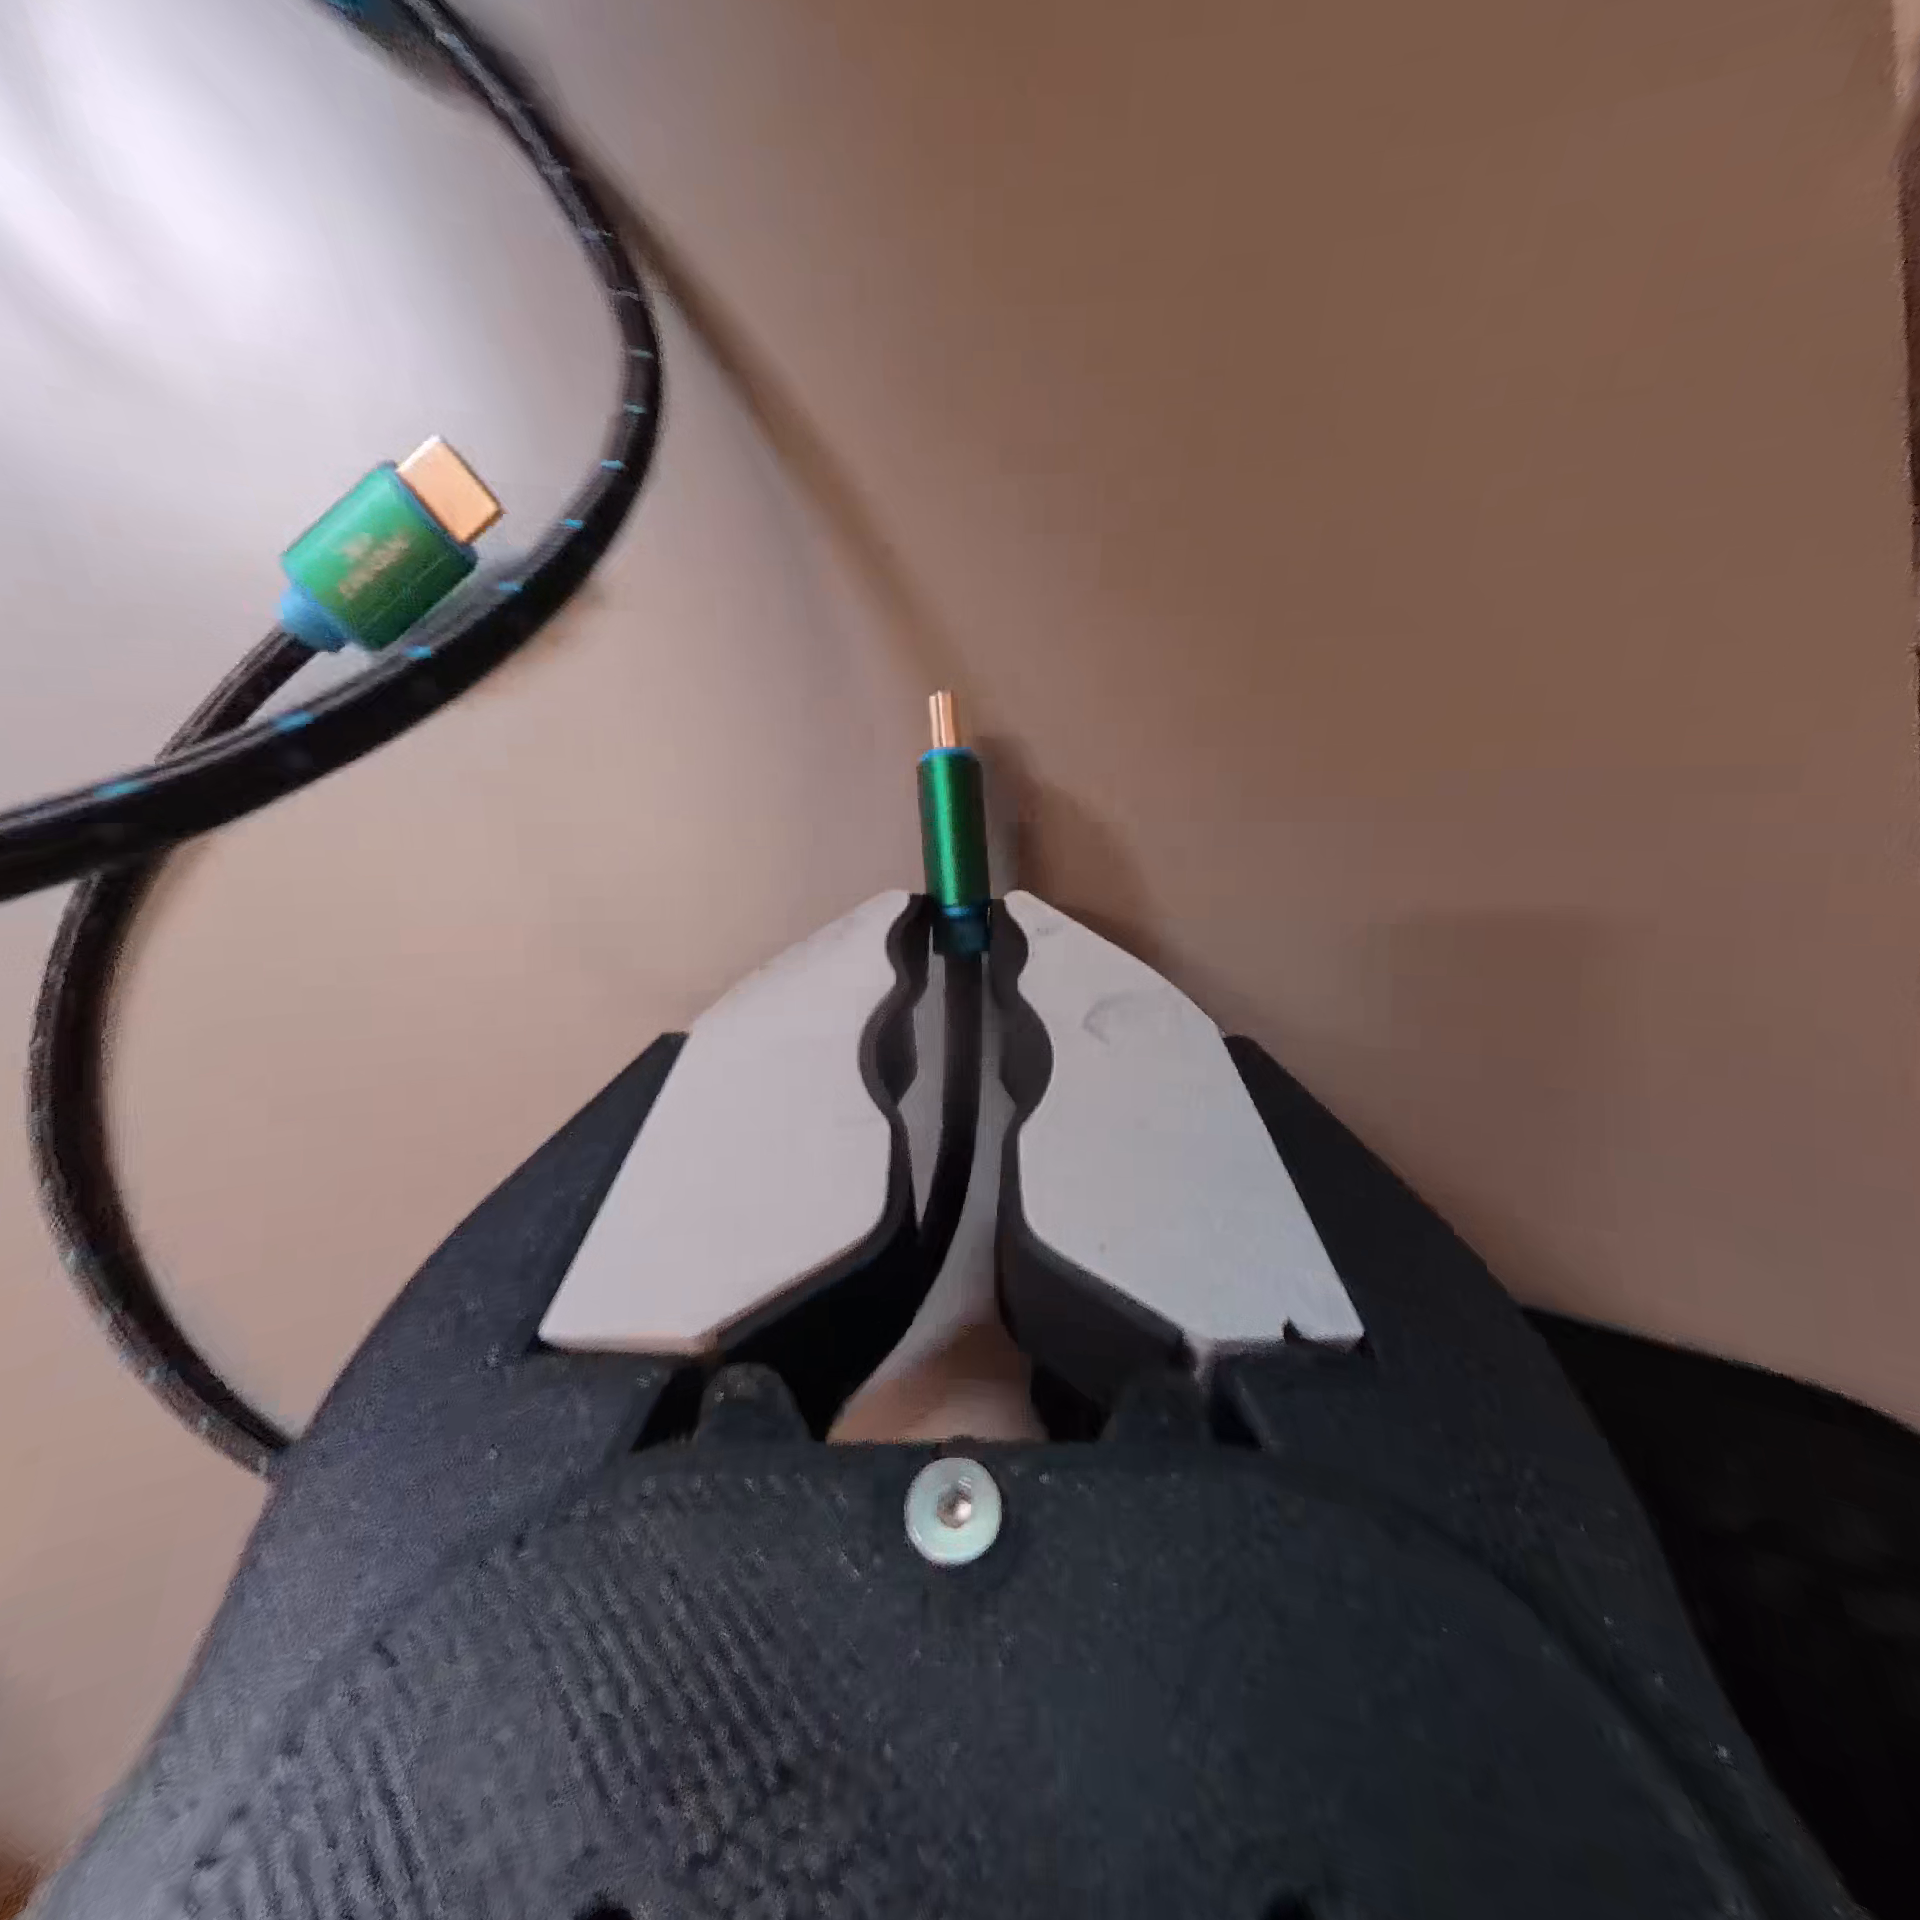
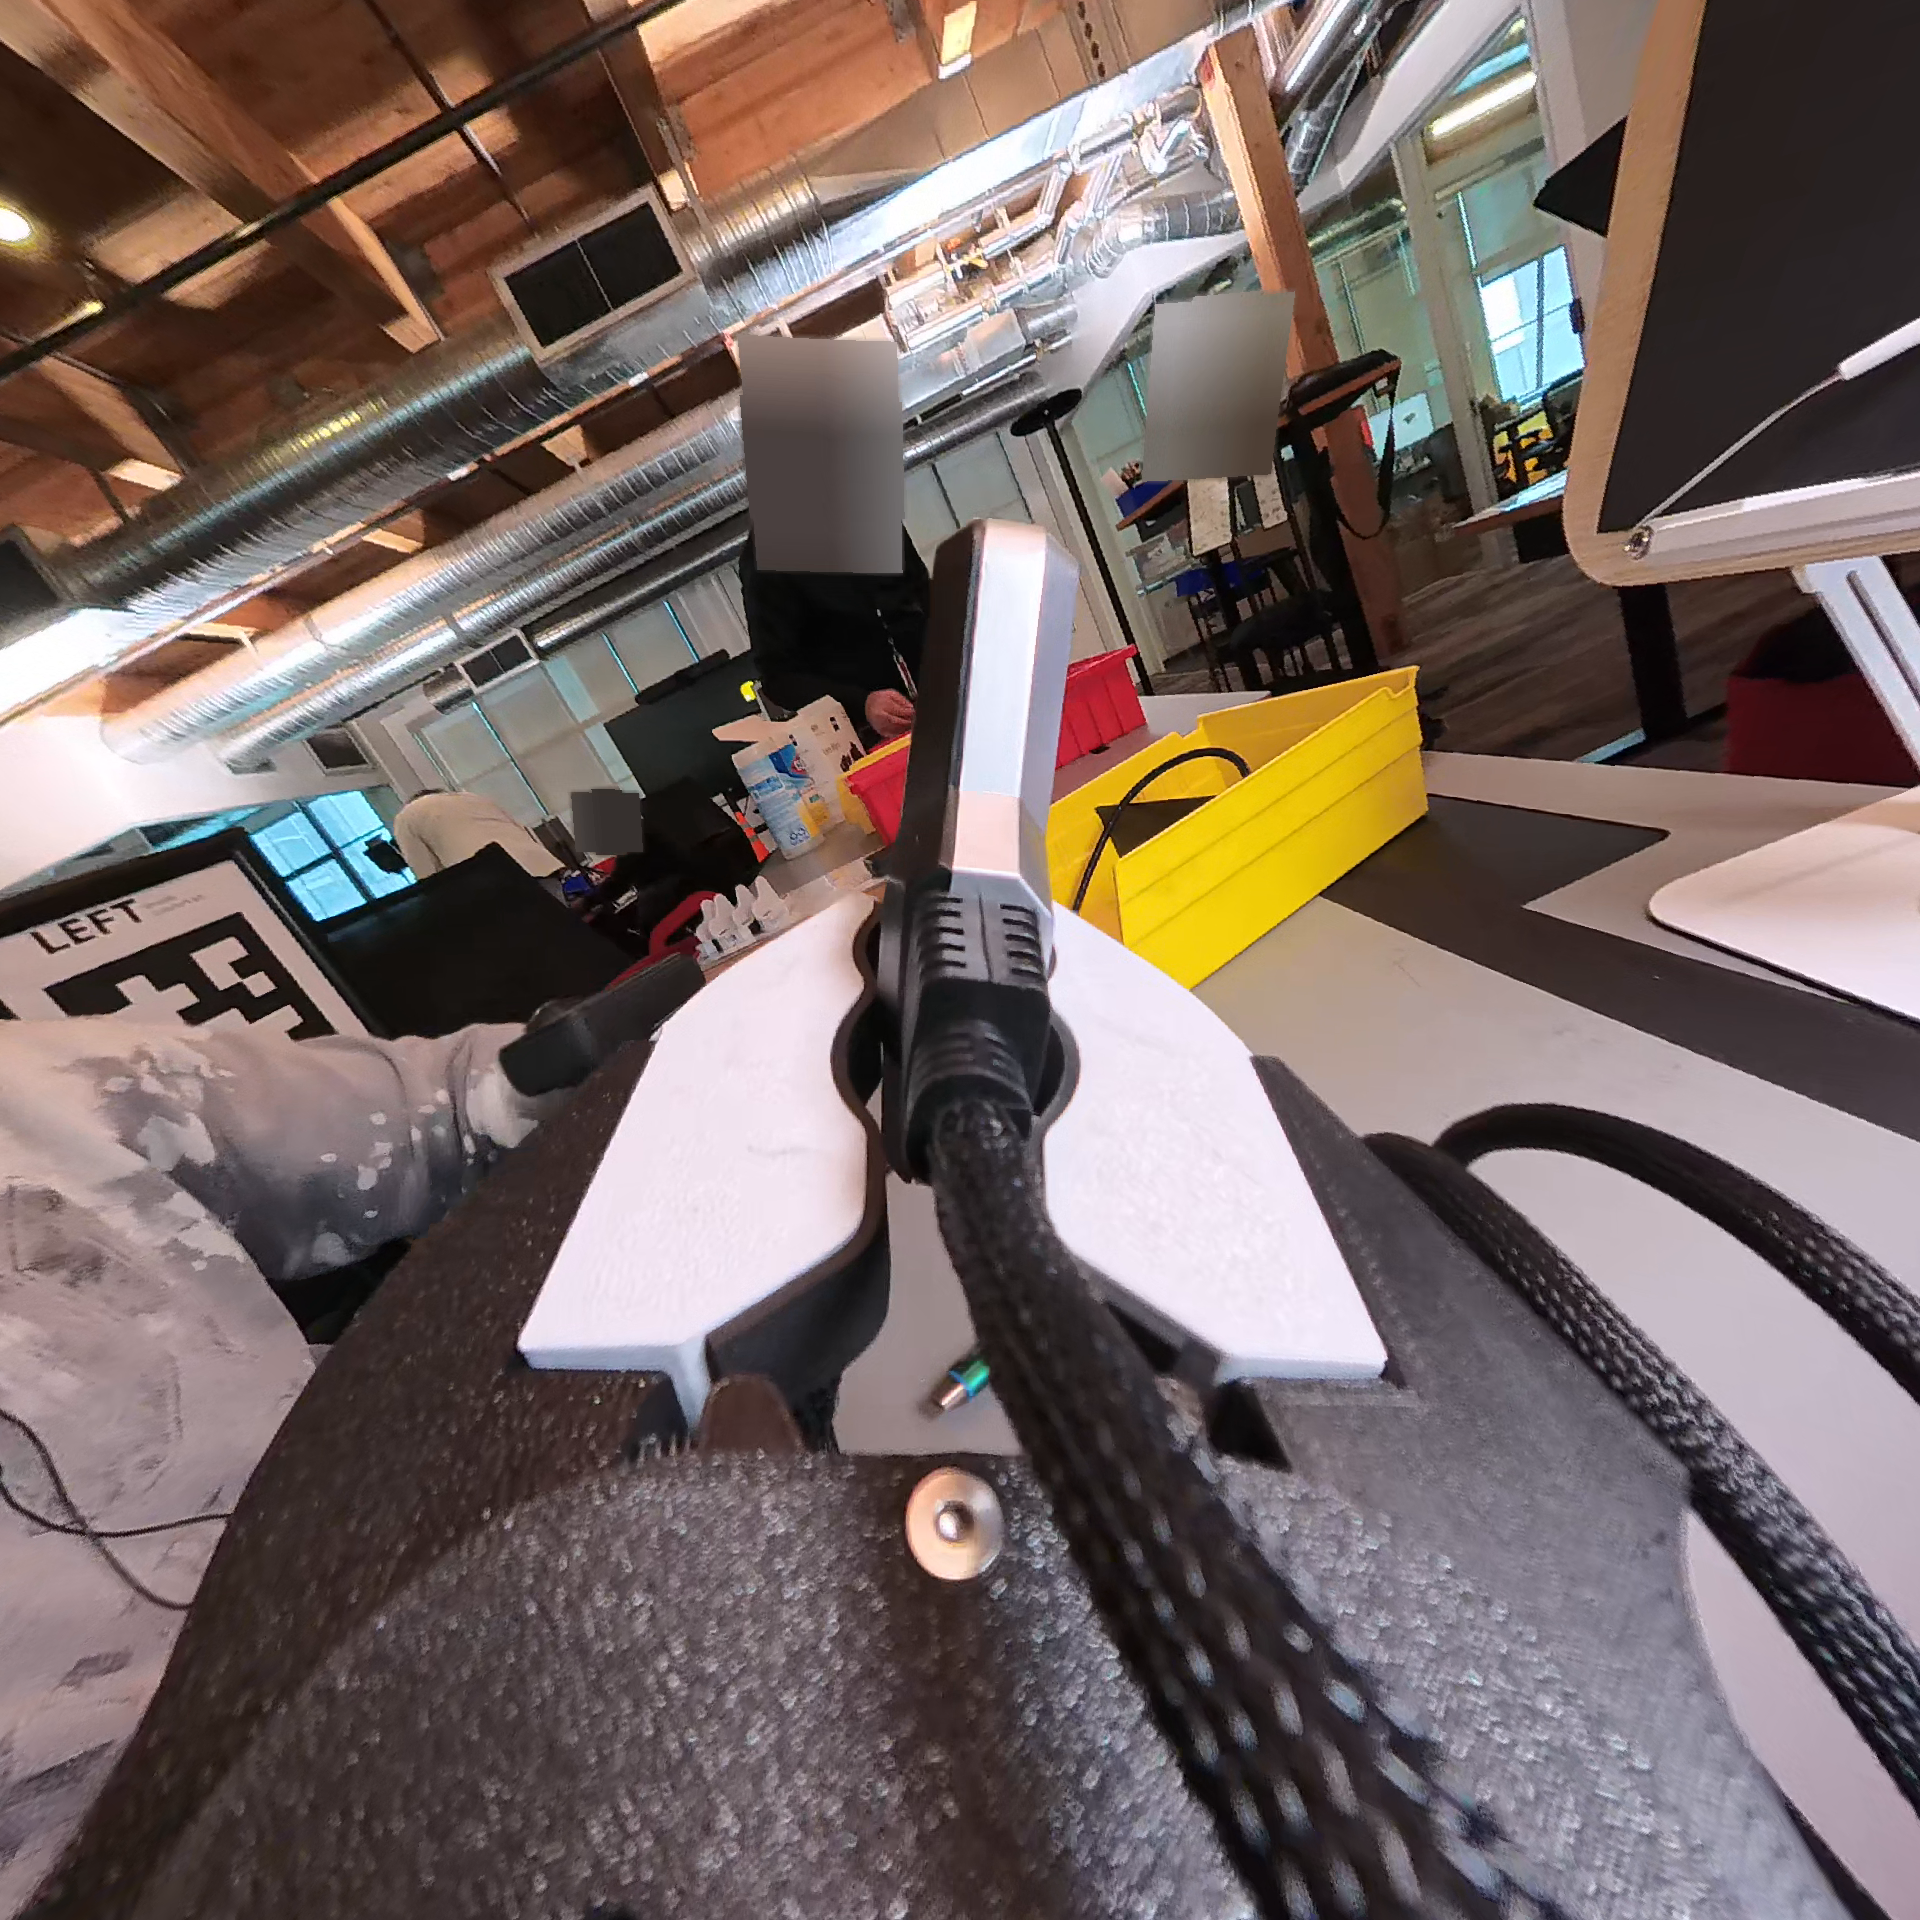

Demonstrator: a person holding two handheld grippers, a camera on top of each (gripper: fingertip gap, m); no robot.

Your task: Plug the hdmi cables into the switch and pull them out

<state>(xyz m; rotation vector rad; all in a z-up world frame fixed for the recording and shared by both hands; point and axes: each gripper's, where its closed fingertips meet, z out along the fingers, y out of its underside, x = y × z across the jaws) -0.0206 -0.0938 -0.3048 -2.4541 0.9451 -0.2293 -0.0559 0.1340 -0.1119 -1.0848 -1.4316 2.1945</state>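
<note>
In the left wrist view my left gripper (image 1: pixel 956 914) is shut on a black braided HDMI cable just behind its green plug (image 1: pixel 948 821). The plug points forward, edge-on, with its gold tip free above the tan surface. A second green HDMI plug (image 1: pixel 390 561) lies at the left on its looped black cable (image 1: pixel 623 343), not plugged in. In the right wrist view my right gripper (image 2: pixel 961 935) is shut on the black ribbed cable end of the black and silver switch (image 2: pixel 997 707) and holds it upright. The switch's braided cable (image 2: pixel 1091 1455) runs back over the gripper. No plug shows in the switch.
A yellow bin (image 2: pixel 1278 810) with a black wire and a red bin (image 2: pixel 1096 696) stand behind the switch. A white monitor foot (image 2: pixel 1787 904) is at the right. A sleeve (image 2: pixel 208 1143) and a marker plate (image 2: pixel 156 956) are at the left. People stand at the back.
</note>
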